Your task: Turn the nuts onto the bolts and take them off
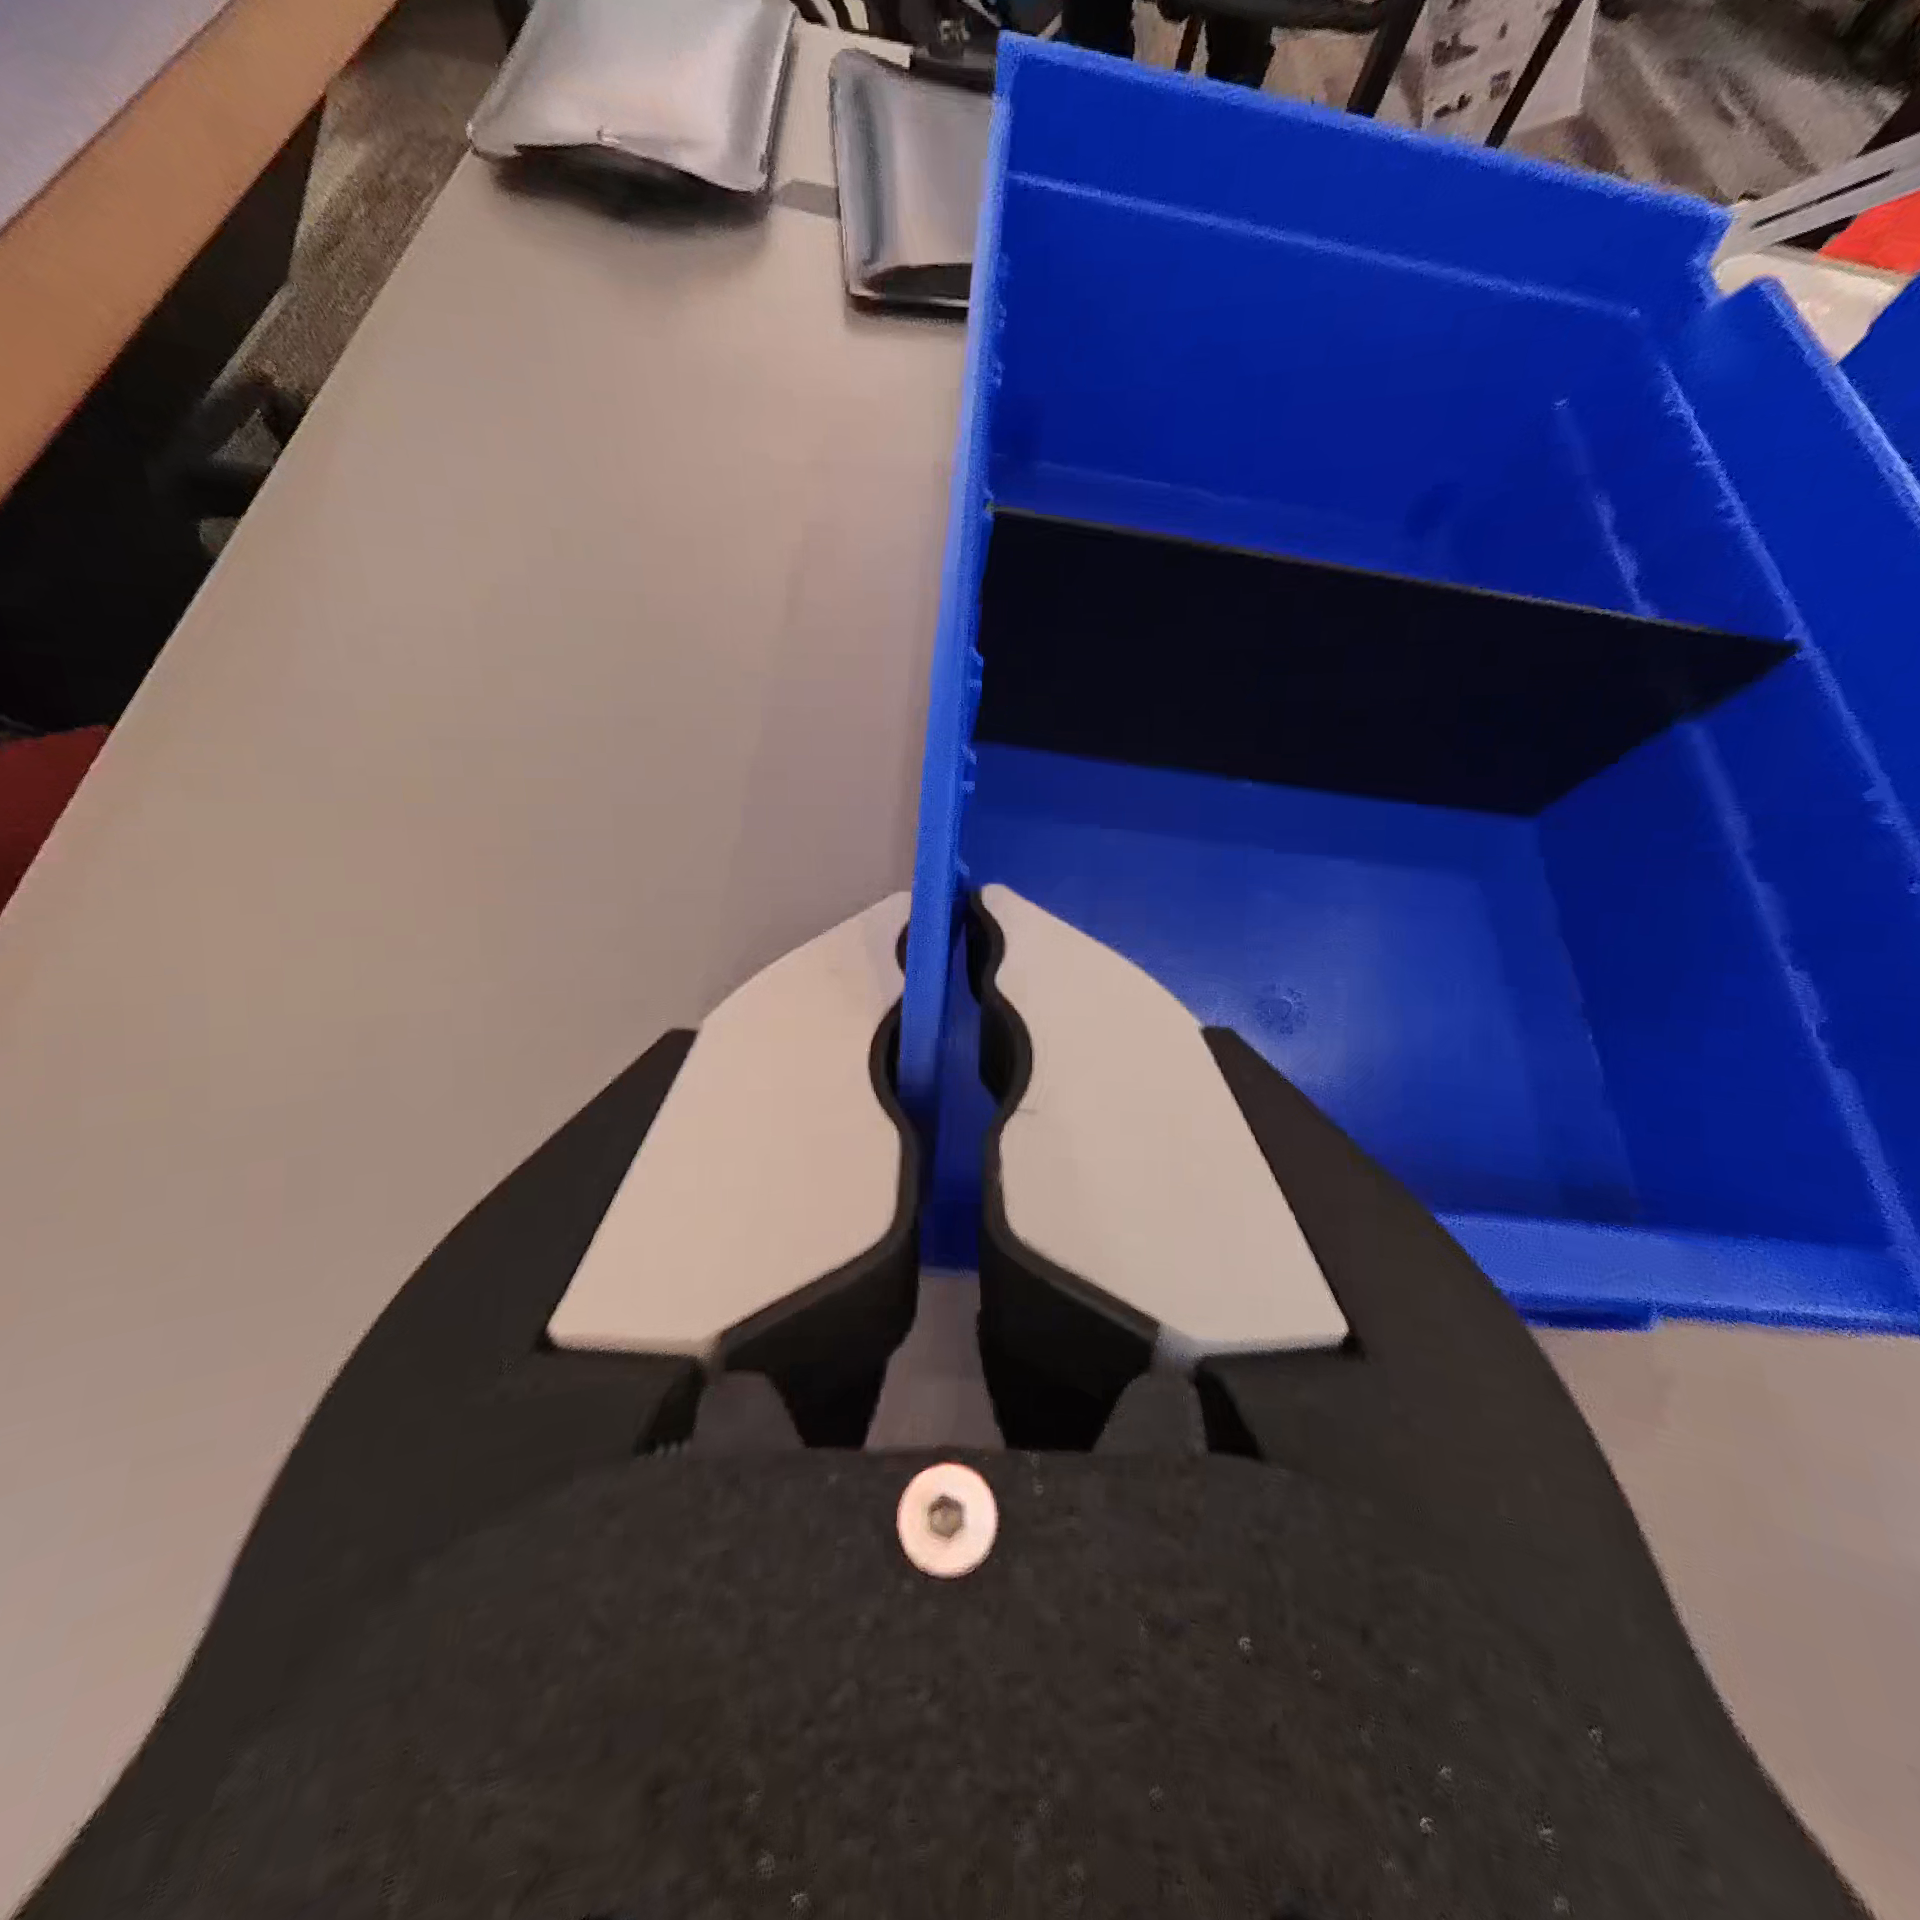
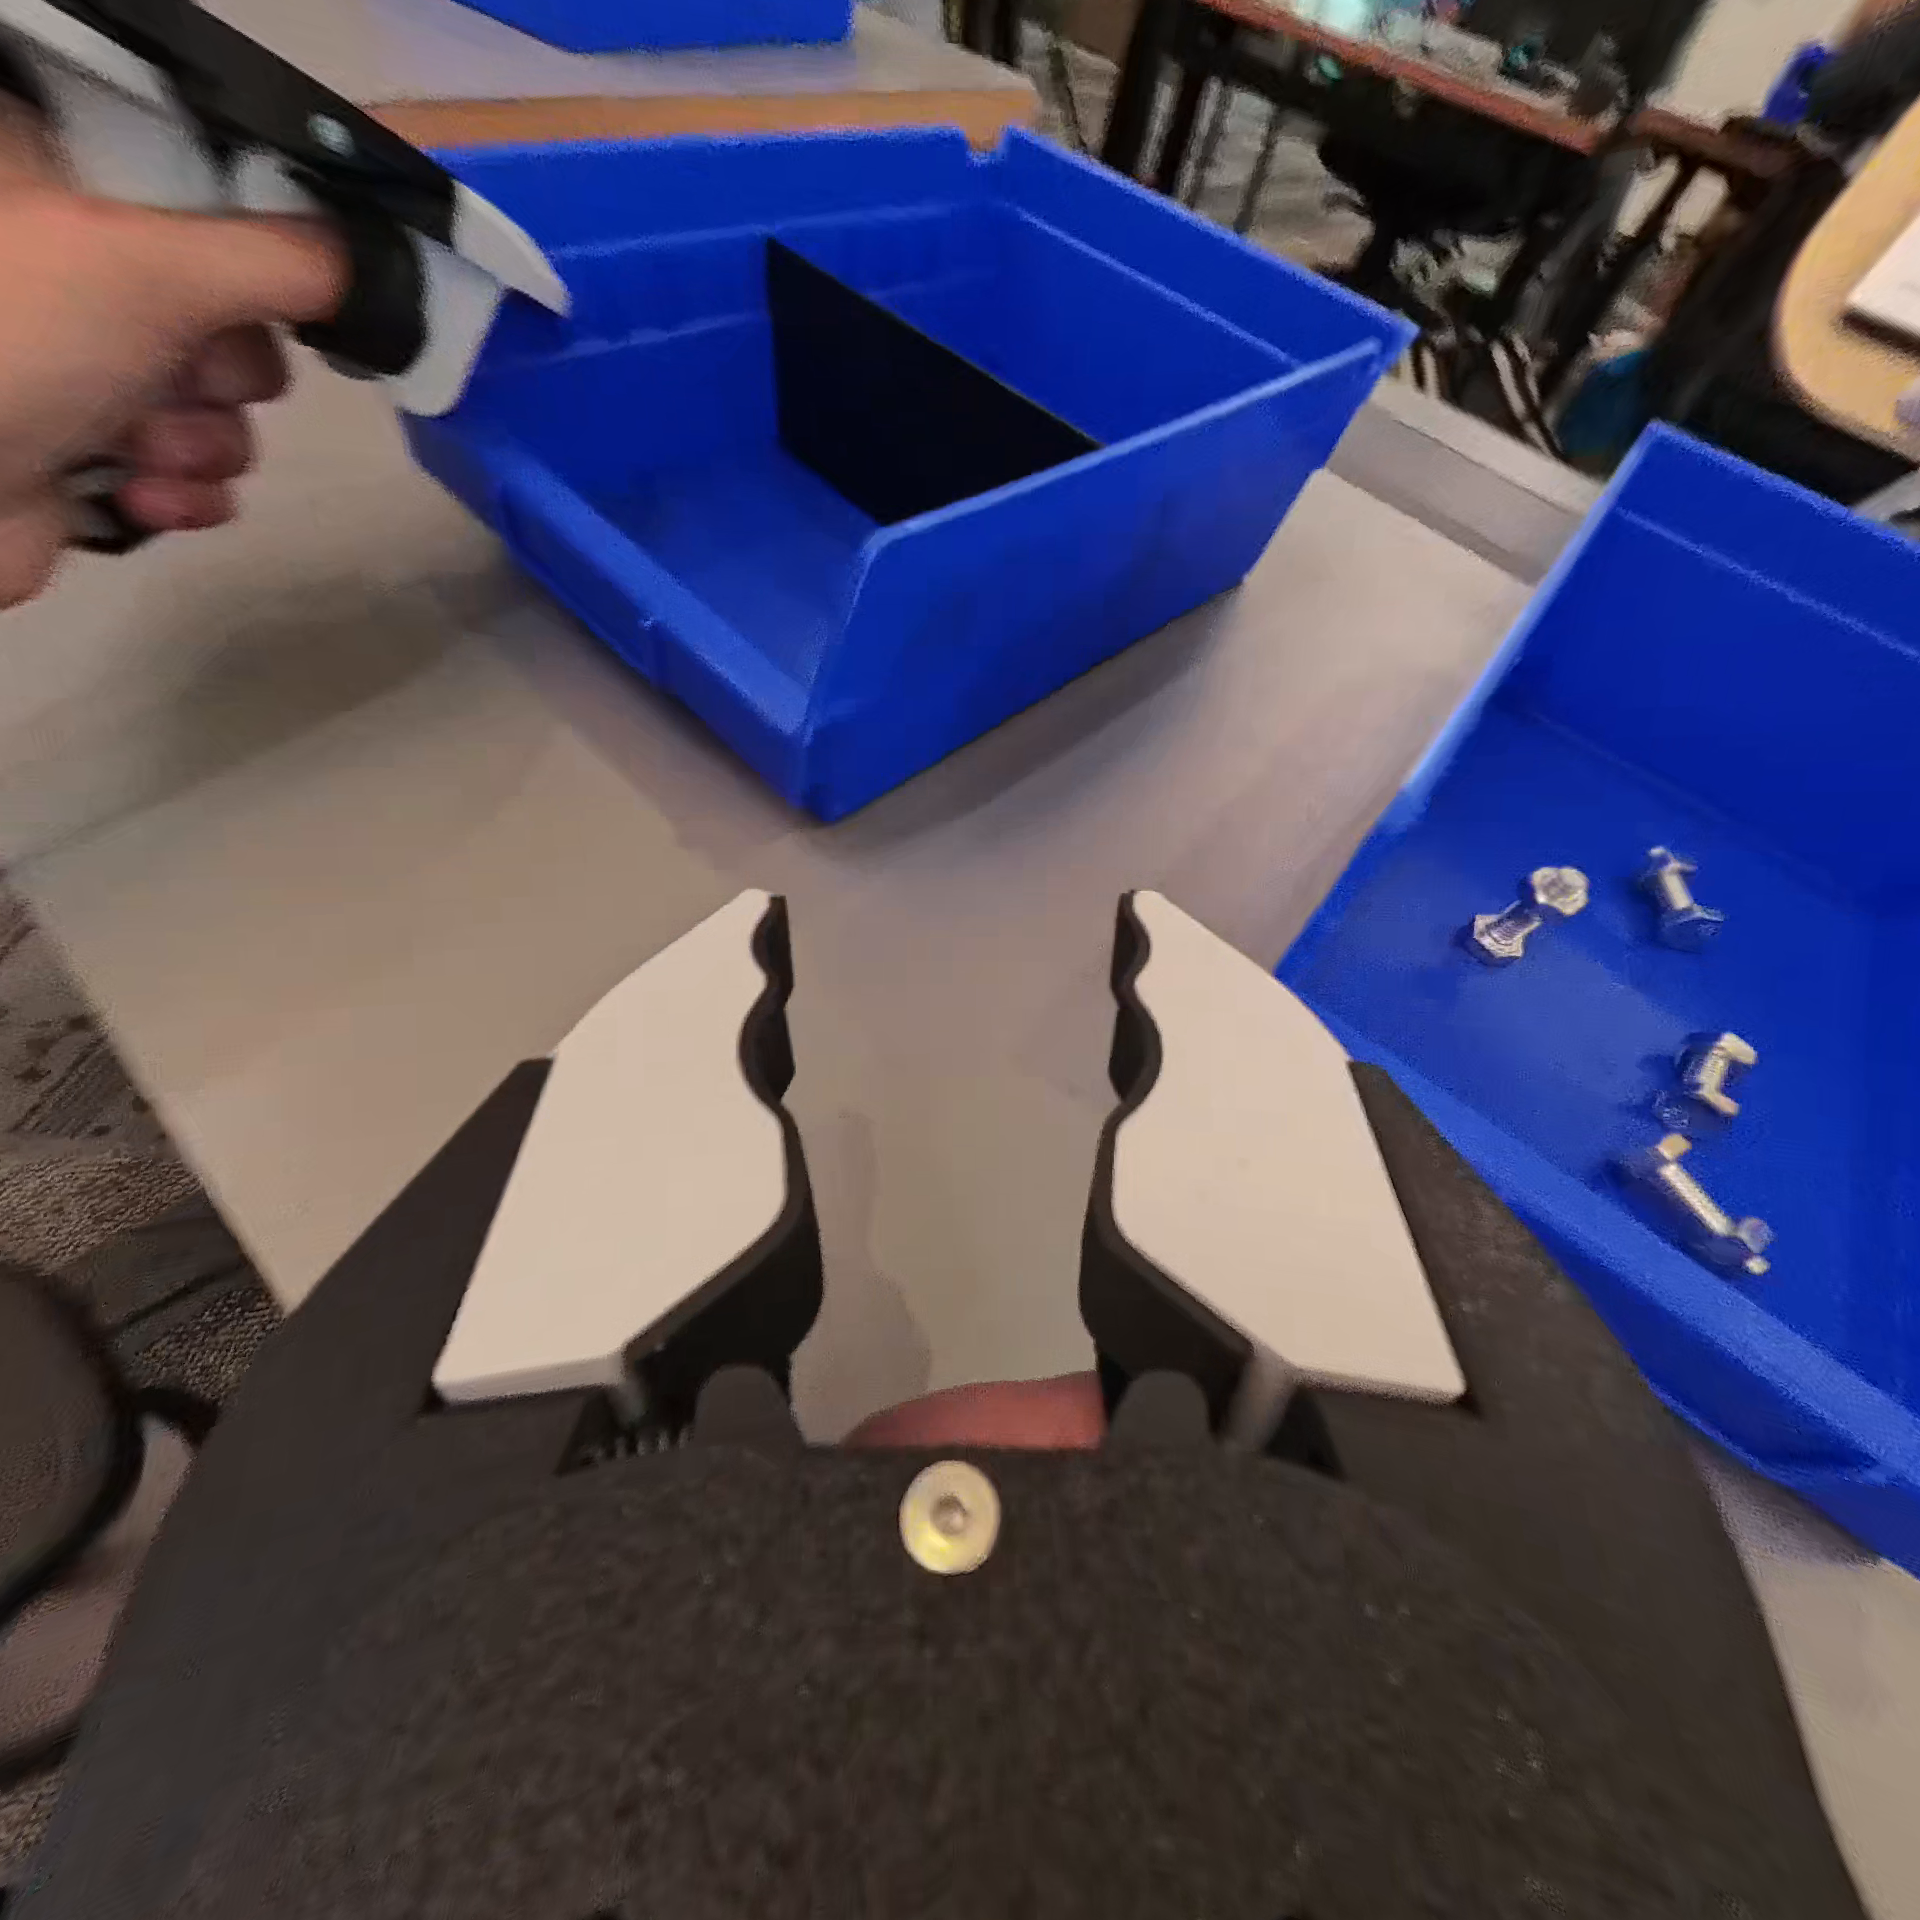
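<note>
My left gripper (image 1: 940,914) is shut on the left side wall of a blue bin (image 1: 1351,935), one finger outside and one inside. The bin has a black divider (image 1: 1351,665) and both compartments look bare. In the right wrist view the same bin (image 2: 1039,582) sits at centre, and the left gripper (image 2: 488,291) clamps its far-left rim, held by a hand (image 2: 114,364). My right gripper (image 2: 951,914) is open and empty above the grey table (image 2: 416,883). A second blue bin (image 2: 1704,790) at the right holds several silver bolts with nuts on them (image 2: 1527,920).
Dark pouches (image 1: 644,114) lie at the far end of the table. Another blue bin (image 2: 665,21) stands behind. Chairs and a wooden table (image 2: 1455,94) are beyond the table's edge, with carpet (image 2: 94,1195) at the left. The left gripper's tips are roughly 30 cm from the right gripper's.
</note>
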Motion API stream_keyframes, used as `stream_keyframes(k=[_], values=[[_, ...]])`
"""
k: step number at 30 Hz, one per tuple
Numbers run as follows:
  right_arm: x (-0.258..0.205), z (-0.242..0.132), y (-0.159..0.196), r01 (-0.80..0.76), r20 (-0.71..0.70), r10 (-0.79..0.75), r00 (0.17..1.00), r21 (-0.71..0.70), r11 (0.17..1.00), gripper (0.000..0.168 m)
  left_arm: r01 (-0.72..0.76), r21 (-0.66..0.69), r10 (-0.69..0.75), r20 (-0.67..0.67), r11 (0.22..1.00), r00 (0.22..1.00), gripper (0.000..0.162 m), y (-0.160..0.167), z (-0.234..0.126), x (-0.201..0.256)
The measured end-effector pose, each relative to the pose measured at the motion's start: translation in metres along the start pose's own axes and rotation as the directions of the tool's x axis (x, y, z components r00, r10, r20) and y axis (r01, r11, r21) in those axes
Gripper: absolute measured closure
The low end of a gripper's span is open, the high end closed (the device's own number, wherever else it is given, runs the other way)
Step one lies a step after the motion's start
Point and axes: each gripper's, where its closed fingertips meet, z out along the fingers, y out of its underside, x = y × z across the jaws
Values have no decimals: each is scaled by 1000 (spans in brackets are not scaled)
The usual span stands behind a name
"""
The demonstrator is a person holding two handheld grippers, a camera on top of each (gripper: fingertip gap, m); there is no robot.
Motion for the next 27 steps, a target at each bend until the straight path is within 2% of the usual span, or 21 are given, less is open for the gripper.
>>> stream_keyframes(k=[3, 5, 9, 12, 13, 16, 19, 22, 25, 27], values=[[-4, 27, -9, -60, -69, 58, 996, -25, 998, 106, -16, -39, 17, 23, 999, 1000, 158, 15, -19, 12], [-3, 38, -18, -100, -98, 100, 990, 12, 995, 107, -9, -23, 10, 52, 1000, 999, 158, 29, -39, 19], [-8, 58, -17, -137, -112, 136, 984, -6, 991, 110, -9, 2, 9, 131, 1000, 991, 158, 57, -81, 31], [-23, 59, -17, -208, -27, 207, 978, -36, 978, 134, 17, 23, -21, 157, 1000, 987, 157, 72, -105, 36], [-19, 54, -16, -242, -50, 240, 970, -52, 969, 161, 1, 22, -5, 208, 1000, 978, 158, 76, -113, 33], [-18, 40, -21, -219, -37, 218, 975, -40, 975, 163, 3, 62, -16, 213, 998, 977, 157, 76, -134, 43], [-3, 12, -46, -155, -79, 159, 984, 57, 986, 163, -48, 146, 12, 237, 988, 971, 158, 54, -152, 61], [34, -32, -84, -103, -158, 131, 979, 173, 980, 161, -68, 260, 26, 161, 963, 987, 158, 7, -161, 98], [99, -84, -112, -71, -290, 144, 946, 248, 966, 161, -131, 335, 111, 79, 933, 991, 158, -48, -156, 165], [153, -123, -114, -74, -391, 185, 902, 281, 957, 162, -198, 367, 198, 37, 909, 980, 157, -78, -146, 225]])
